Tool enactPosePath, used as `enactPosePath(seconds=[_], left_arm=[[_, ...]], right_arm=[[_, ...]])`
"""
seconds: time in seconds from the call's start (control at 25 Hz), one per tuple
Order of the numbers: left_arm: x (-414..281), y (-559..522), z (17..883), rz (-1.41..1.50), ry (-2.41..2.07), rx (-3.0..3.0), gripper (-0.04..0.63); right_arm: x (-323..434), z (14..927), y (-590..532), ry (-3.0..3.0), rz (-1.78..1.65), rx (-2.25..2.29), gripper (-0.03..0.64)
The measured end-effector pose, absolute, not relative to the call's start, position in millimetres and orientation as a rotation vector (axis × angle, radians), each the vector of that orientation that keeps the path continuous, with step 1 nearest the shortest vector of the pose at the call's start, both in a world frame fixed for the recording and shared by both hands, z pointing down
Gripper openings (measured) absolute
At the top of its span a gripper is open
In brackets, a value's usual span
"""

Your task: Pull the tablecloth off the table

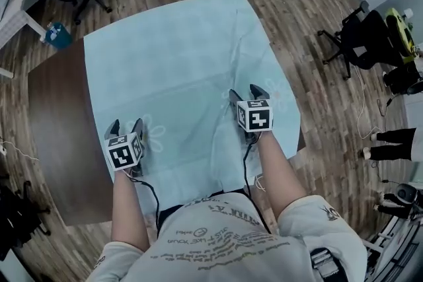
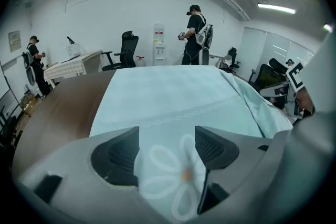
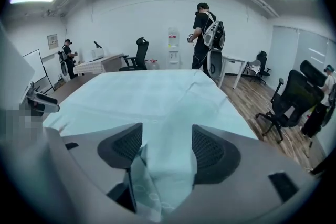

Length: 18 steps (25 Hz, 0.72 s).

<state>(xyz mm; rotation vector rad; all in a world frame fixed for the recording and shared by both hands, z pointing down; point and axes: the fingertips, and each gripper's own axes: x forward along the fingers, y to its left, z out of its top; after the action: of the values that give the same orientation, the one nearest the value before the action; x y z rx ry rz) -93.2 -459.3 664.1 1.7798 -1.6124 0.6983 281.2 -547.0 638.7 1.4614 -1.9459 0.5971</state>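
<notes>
We hold both grippers low over the near end of the pale blue tablecloth point(image 1: 178, 56), which lies spread on the dark brown counter point(image 1: 56, 115). The cloth covers the middle and right of the counter and leaves a wide bare strip of wood along the left side. Its right edge hangs over the counter's right side, seen as a drooping fold in the left gripper view point(image 2: 257, 107).

Our left gripper point(image 1: 127, 123) sits near the cloth's left edge with its jaws parted. Its own view shows the cloth lying flat in the gap point(image 2: 167, 139), with a white flower print point(image 2: 176, 176) directly between the two jaws. Nothing is pinched there.

Our right gripper point(image 1: 245, 93) is farther forward and toward the cloth's right side. Its jaws are also spread point(image 3: 167, 136). A raised ridge of the cloth stands up between them and leans against the left-hand jaw, with a crease running on toward the far end. The jaws do not close on that ridge.

The marker cube of each gripper faces up in the head view, the left cube point(image 1: 124, 150) and the right cube point(image 1: 255, 115).

Beyond the far end of the counter a person in black point(image 3: 205, 34) stands by a water dispenser point(image 2: 159, 44). Office chairs point(image 1: 357, 36) stand on the wooden floor point(image 1: 310, 10) to our right.
</notes>
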Motion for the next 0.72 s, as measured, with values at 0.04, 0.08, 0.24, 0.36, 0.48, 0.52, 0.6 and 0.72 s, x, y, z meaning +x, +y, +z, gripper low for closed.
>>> enactPosePath(seconds=[0.04, 0.08, 0.24, 0.36, 0.48, 0.52, 0.6, 0.72], left_arm=[[-97.6, -458.8, 669.2, 0.694, -1.612, 1.765, 0.328], [-101.6, -458.1, 674.7, 0.692, -1.612, 1.75, 0.334], [-117.2, -456.6, 695.1, 0.705, -1.614, 1.683, 0.354], [-126.8, -453.6, 707.6, 0.717, -1.619, 1.635, 0.36], [-131.3, -449.0, 720.1, 0.722, -1.621, 1.589, 0.36], [-131.9, -448.1, 724.3, 0.721, -1.617, 1.578, 0.36], [-132.5, -446.8, 729.1, 0.713, -1.614, 1.569, 0.365], [-132.5, -445.0, 729.3, 0.703, -1.619, 1.579, 0.368]], right_arm=[[283.9, 645.8, -548.7, -1.93, 0.605, 1.449, 0.281], [286.6, 652.5, -550.1, -1.916, 0.616, 1.435, 0.283], [292.7, 675.6, -557.4, -1.882, 0.673, 1.387, 0.295], [295.8, 692.7, -559.3, -1.842, 0.707, 1.361, 0.302], [300.6, 707.3, -558.3, -1.82, 0.754, 1.34, 0.302], [301.8, 711.1, -558.6, -1.818, 0.776, 1.335, 0.302], [303.1, 717.0, -559.4, -1.823, 0.816, 1.329, 0.302], [304.4, 719.5, -558.3, -1.834, 0.825, 1.32, 0.302]])
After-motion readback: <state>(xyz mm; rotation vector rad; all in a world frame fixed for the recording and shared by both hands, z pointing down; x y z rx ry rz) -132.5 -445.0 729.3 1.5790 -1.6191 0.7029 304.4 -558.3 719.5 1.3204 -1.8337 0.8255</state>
